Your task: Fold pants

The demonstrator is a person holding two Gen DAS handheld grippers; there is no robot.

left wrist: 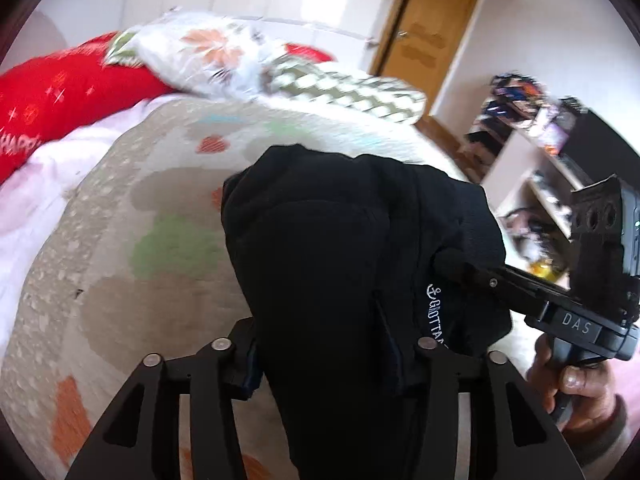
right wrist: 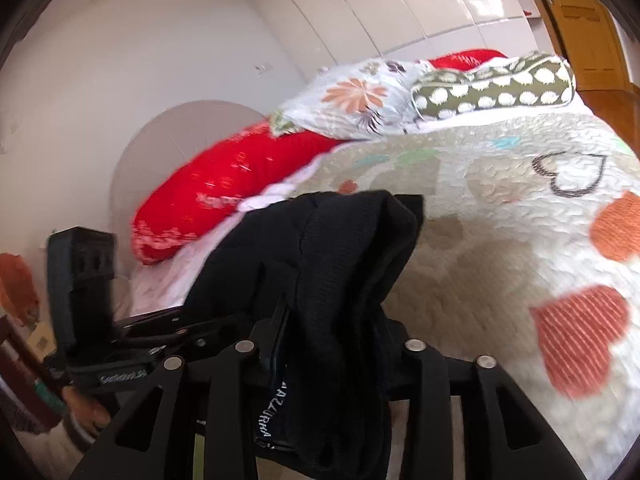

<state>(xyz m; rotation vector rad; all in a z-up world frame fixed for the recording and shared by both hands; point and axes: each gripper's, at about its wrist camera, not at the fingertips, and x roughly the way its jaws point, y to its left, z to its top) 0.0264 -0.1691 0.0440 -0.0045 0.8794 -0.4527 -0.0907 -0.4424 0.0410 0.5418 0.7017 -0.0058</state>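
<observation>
Left wrist view: the left gripper (left wrist: 336, 360) is partly closed on a thick bunch of the black pants (left wrist: 340, 248), which fill the gap between its jaws and rise in a heap in front of the camera. The right gripper (left wrist: 464, 264) comes in from the right with its tip sunk into the same bundle, a hand (left wrist: 568, 380) on its handle.

In the right wrist view the right gripper (right wrist: 340, 344) likewise has its jaws partly closed on pants (right wrist: 320, 256) fabric. The left gripper (right wrist: 176, 324) sits just beside it on the left.

So the two grippers pinch one bundle close together, both equally near it, and the pants hang from them above the quilt (right wrist: 500, 184), with the pillows (right wrist: 488, 84) at the far end. The quilt lies ahead of and below both grippers (that is the way any laying-down would have to go, I judge).

Hard to make out: which part of the pants each gripper has, and which way the long axis runs, since the fabric is bunched and black on black. The lower ends drop out of both pictures. White lettering shows only in part. Much of the background is blurred.
</observation>
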